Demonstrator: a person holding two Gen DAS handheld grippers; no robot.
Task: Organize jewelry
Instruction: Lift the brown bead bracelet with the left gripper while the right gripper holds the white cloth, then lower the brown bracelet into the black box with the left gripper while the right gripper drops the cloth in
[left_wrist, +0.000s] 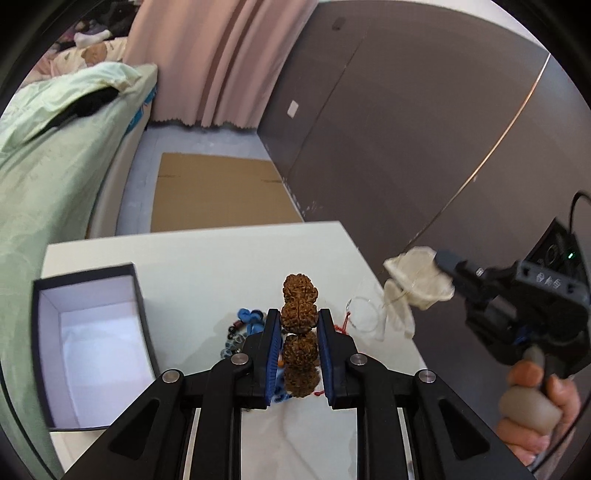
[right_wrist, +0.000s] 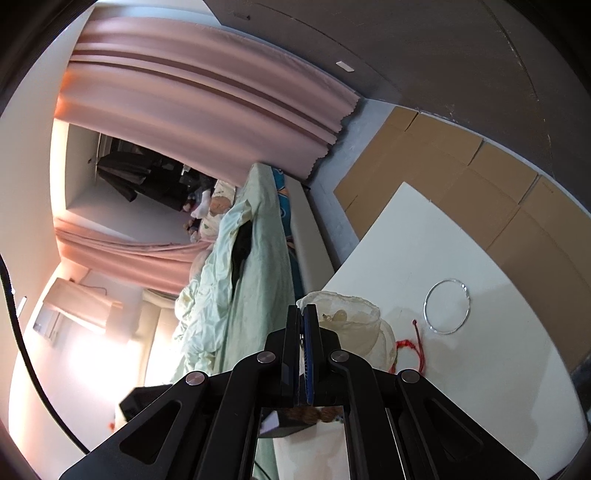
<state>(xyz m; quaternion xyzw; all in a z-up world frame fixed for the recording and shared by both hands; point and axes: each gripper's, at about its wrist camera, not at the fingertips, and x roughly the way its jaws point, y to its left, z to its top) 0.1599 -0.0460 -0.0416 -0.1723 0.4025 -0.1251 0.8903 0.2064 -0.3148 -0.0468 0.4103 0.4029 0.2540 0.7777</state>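
A bedroom with pink curtains, a pale green quilted bed and flattened cardboard on the floor surrounds a small white tabletop (left_wrist: 207, 258). On it stand an open dark box with a white lining (left_wrist: 92, 350), a heap of blue and dark beads (left_wrist: 242, 328), a thin silver wire hoop (right_wrist: 447, 306) and a red cord (right_wrist: 415, 349).

The left claw (left_wrist: 298, 325) is narrowed onto a string of knobbly brown walnut-like beads (left_wrist: 299, 306), pads pressing its sides, raised above the tabletop and angled downward. The right claw (right_wrist: 304, 314), its handle in the person's hand (left_wrist: 535, 410), is pinched fully closed on the rim of a sheer cream fabric pouch (right_wrist: 347, 332), held off the tabletop's right side.

The rough round beads give the pads little flat contact, so the strand could roll out or swing, snagging the bead heap below. The pouch's mouth may sag closed, hanging from one pinched edge, which would make loading awkward.
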